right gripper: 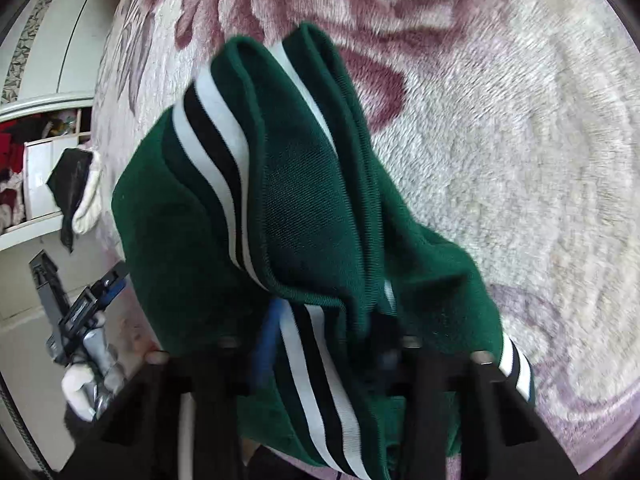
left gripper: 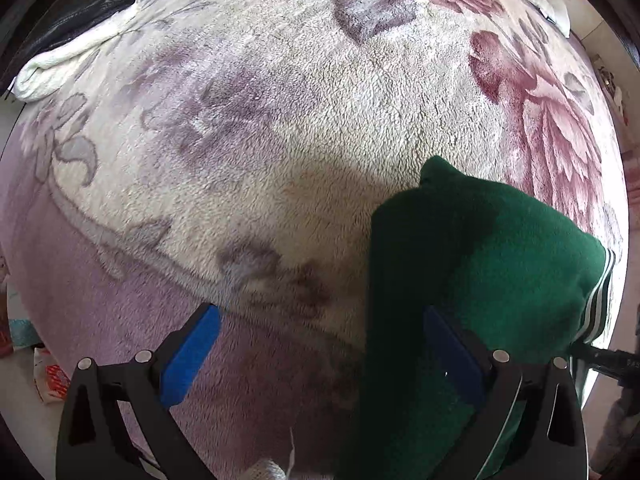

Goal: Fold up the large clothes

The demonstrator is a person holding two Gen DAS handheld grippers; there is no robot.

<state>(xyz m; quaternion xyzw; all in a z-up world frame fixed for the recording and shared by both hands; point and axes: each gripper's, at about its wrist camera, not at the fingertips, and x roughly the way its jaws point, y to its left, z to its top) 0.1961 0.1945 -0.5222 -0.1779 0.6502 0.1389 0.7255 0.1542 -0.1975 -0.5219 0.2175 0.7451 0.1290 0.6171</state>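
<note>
I'm gripping the green garment (right gripper: 304, 208) in my right claw (right gripper: 320, 344), lifting it above the floral blanket (left gripper: 280, 120) on the bed. My left claw (left gripper: 320, 352) is standing wide apart, the cloth draping over one finger.

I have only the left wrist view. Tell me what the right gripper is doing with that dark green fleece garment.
Observer: The right gripper is closed on a bunched fold of the dark green fleece garment, with cloth filling the narrow gap between its jaws.
Operator: Describe its pattern up close.
Observer: White and black striped bands run along the garment, and one band passes straight through the grip.
Operator: Now say what shows at that view's left edge.
Observer: The left gripper shows there, partly hidden behind the garment's left edge. A white wardrobe stands beyond the floral fleece blanket.
</note>
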